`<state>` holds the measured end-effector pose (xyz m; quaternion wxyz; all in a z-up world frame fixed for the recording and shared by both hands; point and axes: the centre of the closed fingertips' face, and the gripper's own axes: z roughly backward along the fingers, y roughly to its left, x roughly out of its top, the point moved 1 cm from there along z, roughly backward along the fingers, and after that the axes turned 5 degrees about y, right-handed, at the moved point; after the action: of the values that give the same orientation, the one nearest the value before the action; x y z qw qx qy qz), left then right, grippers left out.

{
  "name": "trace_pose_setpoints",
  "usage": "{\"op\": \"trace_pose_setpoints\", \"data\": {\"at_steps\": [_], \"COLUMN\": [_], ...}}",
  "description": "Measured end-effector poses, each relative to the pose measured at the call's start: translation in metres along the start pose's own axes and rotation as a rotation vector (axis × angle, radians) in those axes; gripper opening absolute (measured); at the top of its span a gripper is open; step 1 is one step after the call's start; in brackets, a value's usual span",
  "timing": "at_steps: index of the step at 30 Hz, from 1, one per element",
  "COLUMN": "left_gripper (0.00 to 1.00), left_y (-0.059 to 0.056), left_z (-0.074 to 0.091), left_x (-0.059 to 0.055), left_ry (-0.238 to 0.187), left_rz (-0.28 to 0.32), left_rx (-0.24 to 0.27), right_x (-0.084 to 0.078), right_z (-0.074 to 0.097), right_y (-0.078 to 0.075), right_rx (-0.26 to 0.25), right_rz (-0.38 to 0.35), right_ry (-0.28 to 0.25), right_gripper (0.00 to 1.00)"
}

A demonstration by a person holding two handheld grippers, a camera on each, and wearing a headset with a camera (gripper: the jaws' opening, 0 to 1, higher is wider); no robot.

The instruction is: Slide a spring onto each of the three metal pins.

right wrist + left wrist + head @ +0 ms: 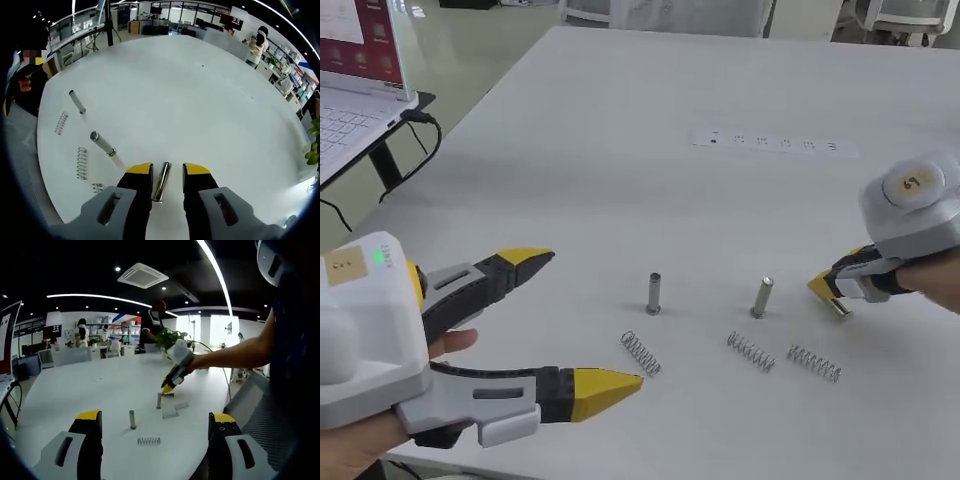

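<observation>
Two metal pins stand upright on the white table, one (pixel 654 293) left of the other (pixel 761 297). A third pin (pixel 161 181) lies flat between the jaws of my right gripper (pixel 167 170), which stand a little apart around it; the same pin (pixel 840 308) lies at that gripper's tips (pixel 830 290). Three springs lie loose in a row in front of the pins: left (pixel 640 352), middle (pixel 751 350), right (pixel 814 362). My left gripper (pixel 582 320) hovers wide open at the near left with nothing in it, aimed at the pins (pixel 132 419) and a spring (pixel 149 440).
A laptop (pixel 350 90) on a stand with a black cable sits at the far left. A flush socket strip (pixel 770 142) is set into the table beyond the pins. The table's near edge runs just below the springs. People stand in the office behind.
</observation>
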<state>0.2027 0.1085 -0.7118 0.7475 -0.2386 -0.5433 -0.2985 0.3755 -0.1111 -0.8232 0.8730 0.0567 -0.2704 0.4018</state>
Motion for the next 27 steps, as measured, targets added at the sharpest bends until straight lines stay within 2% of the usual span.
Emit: {"op": "trace_pose_setpoints", "data": {"at_steps": [7,27], "left_gripper": [0.84,0.83], "left_y": [0.001,0.001], "left_z": [0.0,-0.001], "left_x": [0.0,0.001], "left_ry": [-0.001,-0.006], "left_rz": [0.0,0.0], "left_rx": [0.0,-0.001], "right_x": [-0.004,-0.008], "right_z": [-0.01,-0.016], "right_y": [0.002,-0.001], "right_rx": [0.008,0.014], "right_rz": [-0.011,-0.045], "right_ry": [0.052,0.1], "right_gripper": [0.16,0.08]}}
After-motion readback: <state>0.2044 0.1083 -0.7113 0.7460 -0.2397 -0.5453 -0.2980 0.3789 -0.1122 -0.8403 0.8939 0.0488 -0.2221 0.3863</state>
